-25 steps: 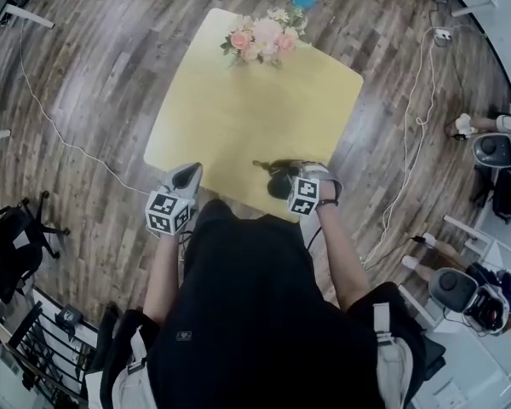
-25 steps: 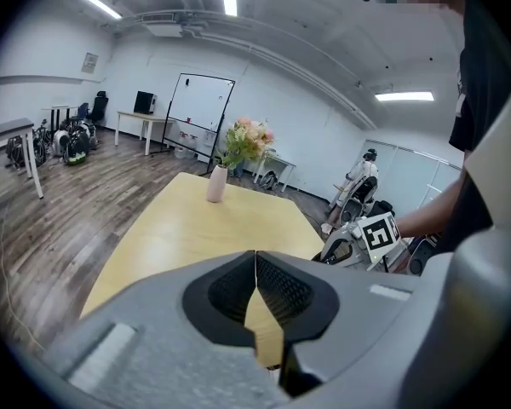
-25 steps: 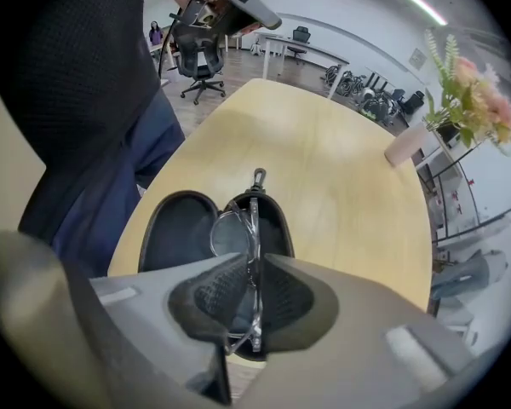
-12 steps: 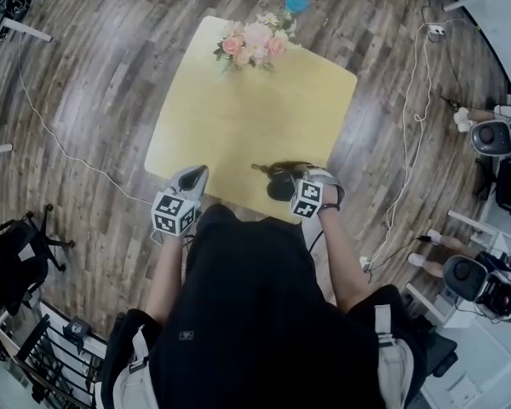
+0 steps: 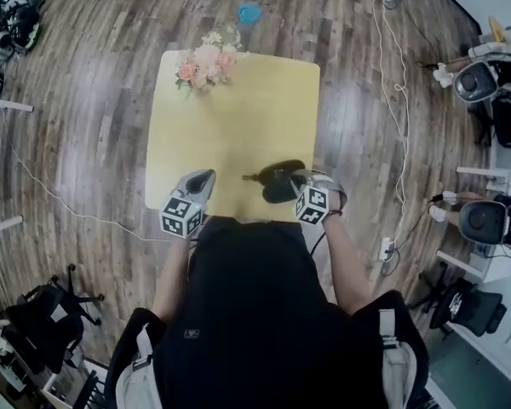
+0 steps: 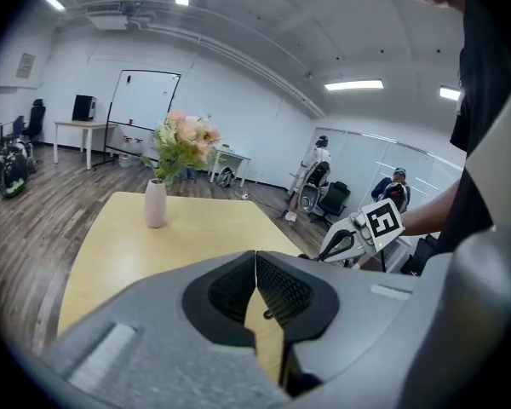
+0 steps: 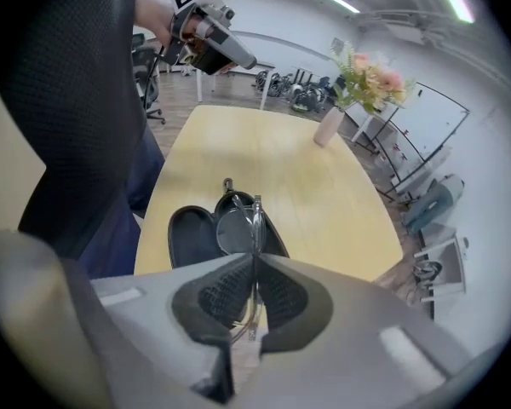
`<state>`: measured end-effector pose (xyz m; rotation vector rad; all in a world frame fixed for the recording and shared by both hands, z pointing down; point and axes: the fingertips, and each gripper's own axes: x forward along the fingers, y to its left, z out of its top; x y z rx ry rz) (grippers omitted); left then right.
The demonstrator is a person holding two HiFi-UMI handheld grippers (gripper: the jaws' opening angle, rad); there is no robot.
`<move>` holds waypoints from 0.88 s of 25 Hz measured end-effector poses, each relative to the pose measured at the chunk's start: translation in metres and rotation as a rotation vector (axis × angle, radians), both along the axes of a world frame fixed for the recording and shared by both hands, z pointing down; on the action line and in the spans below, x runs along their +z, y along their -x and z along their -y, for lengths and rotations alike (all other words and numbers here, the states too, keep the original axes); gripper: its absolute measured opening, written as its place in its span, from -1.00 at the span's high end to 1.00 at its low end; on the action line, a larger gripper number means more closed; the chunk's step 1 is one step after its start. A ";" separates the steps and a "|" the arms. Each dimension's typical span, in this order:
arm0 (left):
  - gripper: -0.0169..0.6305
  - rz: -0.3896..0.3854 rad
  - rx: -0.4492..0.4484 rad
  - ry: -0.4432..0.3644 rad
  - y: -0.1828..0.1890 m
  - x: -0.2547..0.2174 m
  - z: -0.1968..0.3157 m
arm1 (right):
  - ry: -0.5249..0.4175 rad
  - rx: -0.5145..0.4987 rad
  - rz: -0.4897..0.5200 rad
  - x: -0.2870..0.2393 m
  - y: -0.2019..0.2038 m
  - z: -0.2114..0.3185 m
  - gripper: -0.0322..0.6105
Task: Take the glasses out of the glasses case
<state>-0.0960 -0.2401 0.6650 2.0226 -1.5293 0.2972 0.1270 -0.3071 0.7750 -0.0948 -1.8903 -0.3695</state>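
The black glasses case (image 5: 275, 181) lies open near the front edge of the yellow table (image 5: 238, 118). In the right gripper view the open case (image 7: 192, 237) sits just beyond the jaws, and the clear-framed glasses (image 7: 236, 230) stand over it. My right gripper (image 7: 255, 267) is shut on the glasses' frame, which runs between its pads. In the head view the right gripper (image 5: 300, 180) is at the case's right end. My left gripper (image 5: 201, 180) hovers at the table's front left edge, shut on nothing (image 6: 255, 258).
A pale vase of pink flowers (image 5: 203, 65) stands at the table's far left corner. A blue object (image 5: 249, 12) lies on the wood floor beyond it. Cables (image 5: 398, 83) run along the floor at right, with office chairs (image 5: 481, 79) and seated people further out.
The head camera has swung, so the table sits straighter and further left in view. Both grippers keep their places at the front edge; the right one stays at the case.
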 end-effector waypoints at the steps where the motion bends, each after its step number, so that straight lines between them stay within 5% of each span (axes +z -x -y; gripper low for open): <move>1: 0.91 0.001 0.030 -0.004 -0.005 -0.002 0.006 | 0.023 0.055 0.024 -0.004 -0.002 -0.001 0.84; 5: 0.91 0.005 0.172 -0.015 -0.023 -0.007 0.024 | 0.153 0.369 0.206 -0.026 -0.006 0.001 0.84; 10: 0.91 0.005 0.334 -0.028 -0.033 -0.008 0.040 | 0.196 0.638 0.378 -0.048 -0.010 -0.001 0.84; 17: 0.91 0.001 0.483 -0.049 -0.052 -0.010 0.042 | 0.187 0.882 0.631 -0.093 -0.028 0.000 0.84; 22: 0.91 -0.014 0.553 -0.034 -0.056 0.003 0.040 | 0.155 0.936 0.709 -0.121 -0.024 -0.010 0.84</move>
